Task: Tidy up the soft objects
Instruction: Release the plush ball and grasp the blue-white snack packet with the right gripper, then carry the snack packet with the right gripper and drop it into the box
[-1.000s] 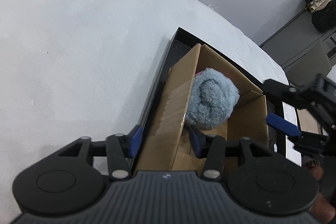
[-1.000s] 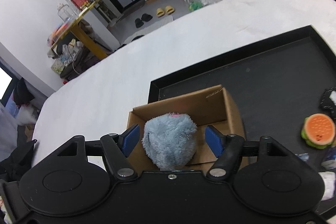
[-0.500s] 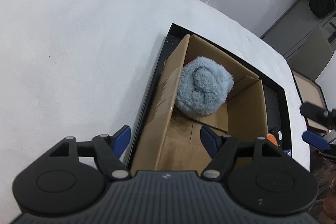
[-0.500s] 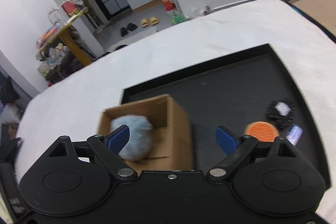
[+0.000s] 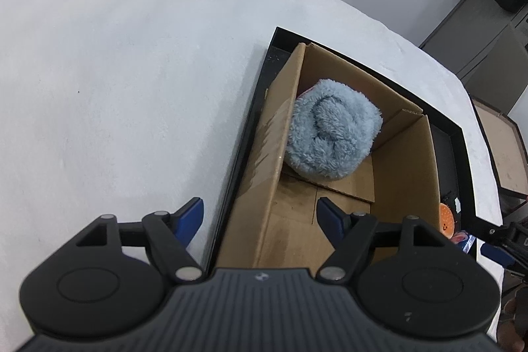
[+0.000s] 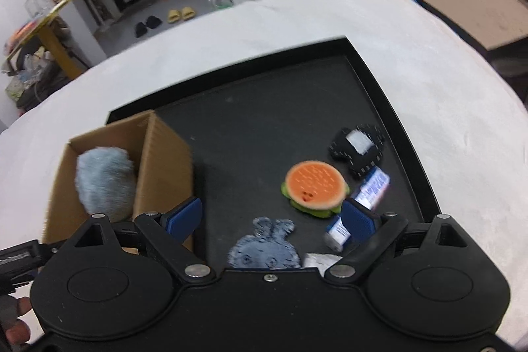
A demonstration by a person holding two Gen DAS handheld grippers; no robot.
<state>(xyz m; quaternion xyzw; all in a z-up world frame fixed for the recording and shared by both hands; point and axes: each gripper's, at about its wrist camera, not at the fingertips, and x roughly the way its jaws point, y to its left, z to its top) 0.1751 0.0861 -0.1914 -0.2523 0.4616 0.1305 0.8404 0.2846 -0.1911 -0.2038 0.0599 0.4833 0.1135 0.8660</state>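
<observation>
Sitting in the box, one plush; the rest half seen

Lying rolled up inside the cardboard box, the blue fluffy plush rests against the far left wall, with a sliver of something pink behind it that cannot be made out. The box stands in the left corner of the black tray, which lies on the white-covered bench.

The left gripper hangs over the box's near wall, jaws spread wide and holding nothing; one fingertip is outside the box, the other above its floor. The right gripper is over the tray's open part, jaws likewise wide apart and empty.

Between and beyond its fingertips lie the burger-shaped plush, a black patch with a white label and a white-and-blue packet, partly covered by the right fingertip and blurred, so its print is unreadable. A blue-grey bunny-faced piece is cut off by the gripper body, and a white scrap beside it is too hidden to identify. The right-wrist view is motion-smeared throughout.
</observation>
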